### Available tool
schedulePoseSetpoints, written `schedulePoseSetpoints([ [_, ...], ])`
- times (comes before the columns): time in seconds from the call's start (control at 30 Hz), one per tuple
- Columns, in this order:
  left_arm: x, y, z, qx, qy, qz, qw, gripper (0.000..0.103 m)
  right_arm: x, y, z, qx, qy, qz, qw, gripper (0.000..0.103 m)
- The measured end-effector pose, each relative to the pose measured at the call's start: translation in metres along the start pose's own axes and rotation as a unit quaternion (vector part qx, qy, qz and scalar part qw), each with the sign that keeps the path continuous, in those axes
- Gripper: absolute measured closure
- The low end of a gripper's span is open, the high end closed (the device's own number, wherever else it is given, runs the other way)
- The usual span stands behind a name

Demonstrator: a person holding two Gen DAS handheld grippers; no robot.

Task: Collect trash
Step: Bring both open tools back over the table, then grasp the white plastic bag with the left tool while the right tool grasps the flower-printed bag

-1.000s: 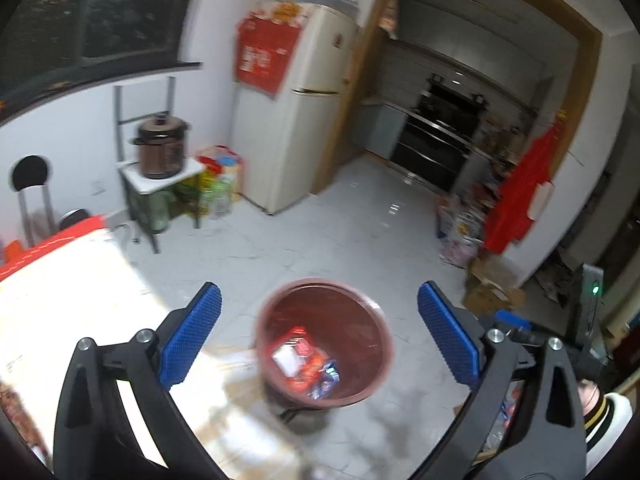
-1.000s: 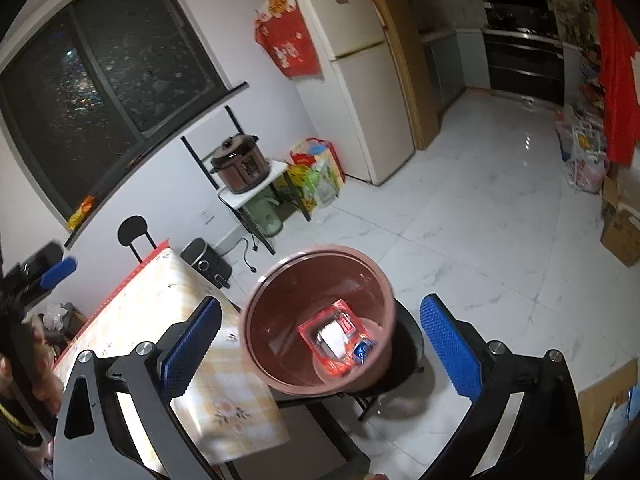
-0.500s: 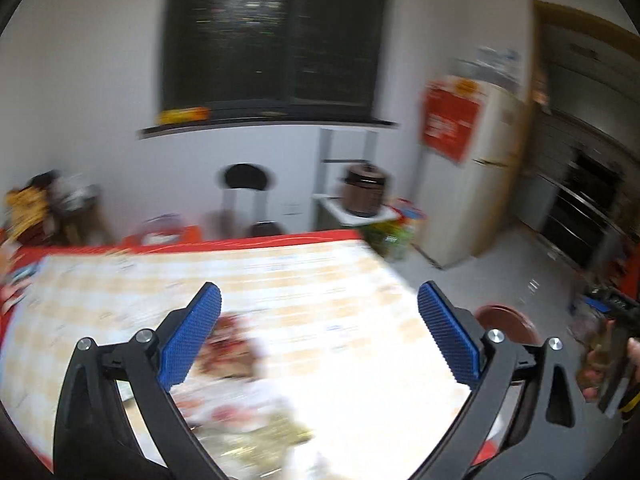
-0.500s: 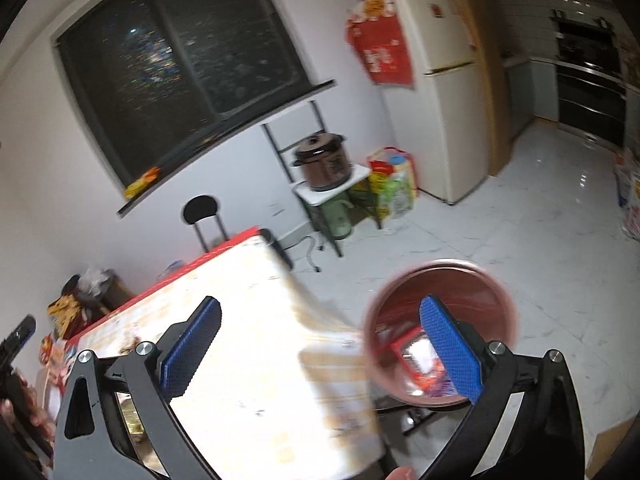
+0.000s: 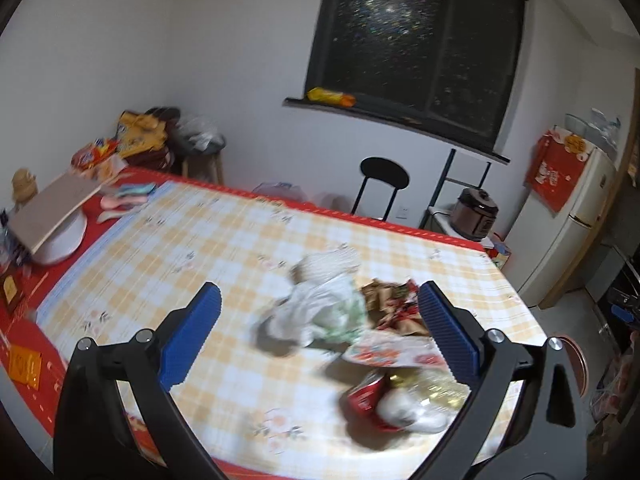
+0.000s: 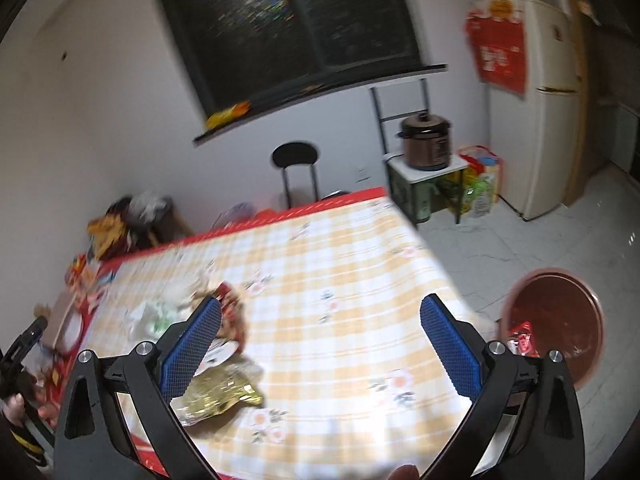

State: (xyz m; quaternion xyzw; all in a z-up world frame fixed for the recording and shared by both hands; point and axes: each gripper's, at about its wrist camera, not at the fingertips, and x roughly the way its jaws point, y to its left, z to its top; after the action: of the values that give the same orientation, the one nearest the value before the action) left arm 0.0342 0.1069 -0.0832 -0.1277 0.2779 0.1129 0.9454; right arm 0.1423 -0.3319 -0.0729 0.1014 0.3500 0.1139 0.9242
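Observation:
A heap of trash lies on the checked tablecloth (image 5: 208, 248): a crumpled white plastic bag (image 5: 320, 304), brown and red wrappers (image 5: 394, 306), a red packet (image 5: 366, 394) and a gold foil wrapper (image 6: 218, 394). My left gripper (image 5: 318, 344) is open and empty, held above the white bag. My right gripper (image 6: 318, 346) is open and empty above the table, right of the heap. The brown trash bin (image 6: 560, 322) stands on the floor at the table's right end, with red wrappers inside.
A white bowl under a board (image 5: 52, 220) and snack packs (image 5: 100, 156) sit at the table's far left. A black stool (image 5: 382, 184), a cooker (image 6: 426, 142) on a stand and a fridge (image 6: 540, 120) stand along the wall.
Both grippers have swung left from over the bin to over the table. The trash heap has come into view under the left gripper. Both stay open.

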Motion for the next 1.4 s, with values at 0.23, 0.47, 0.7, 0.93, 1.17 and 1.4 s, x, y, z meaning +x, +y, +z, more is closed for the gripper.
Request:
schedulePoseSetpoints([
  [0.23,0.016,0.062,-0.019,-0.034,0.026,-0.003,0.9991,0.006,0.031,0.076,-0.013,-0.043,0.039,0.009,0.998,0.005],
  [0.47,0.043,0.099,-0.028,-0.033,0.056,-0.022,0.9976,0.006,0.066,0.136,-0.041,-0.061,0.084,0.012,0.995,0.005],
  [0.7,0.091,0.099,-0.024,0.002,0.092,-0.08,0.9925,0.006,0.084,0.156,-0.061,-0.032,0.103,-0.007,0.994,0.005],
  [0.93,0.175,0.058,-0.023,0.011,0.145,-0.144,0.9788,0.006,0.085,0.141,-0.066,-0.002,0.108,-0.045,0.993,0.005],
  [1.17,0.233,0.025,-0.031,0.025,0.191,-0.154,0.969,0.006,0.08,0.12,-0.066,0.019,0.106,-0.077,0.991,0.005],
  [1.4,0.268,0.021,-0.042,0.031,0.226,-0.129,0.9651,0.006,0.086,0.104,-0.074,0.041,0.119,-0.081,0.989,0.005],
])
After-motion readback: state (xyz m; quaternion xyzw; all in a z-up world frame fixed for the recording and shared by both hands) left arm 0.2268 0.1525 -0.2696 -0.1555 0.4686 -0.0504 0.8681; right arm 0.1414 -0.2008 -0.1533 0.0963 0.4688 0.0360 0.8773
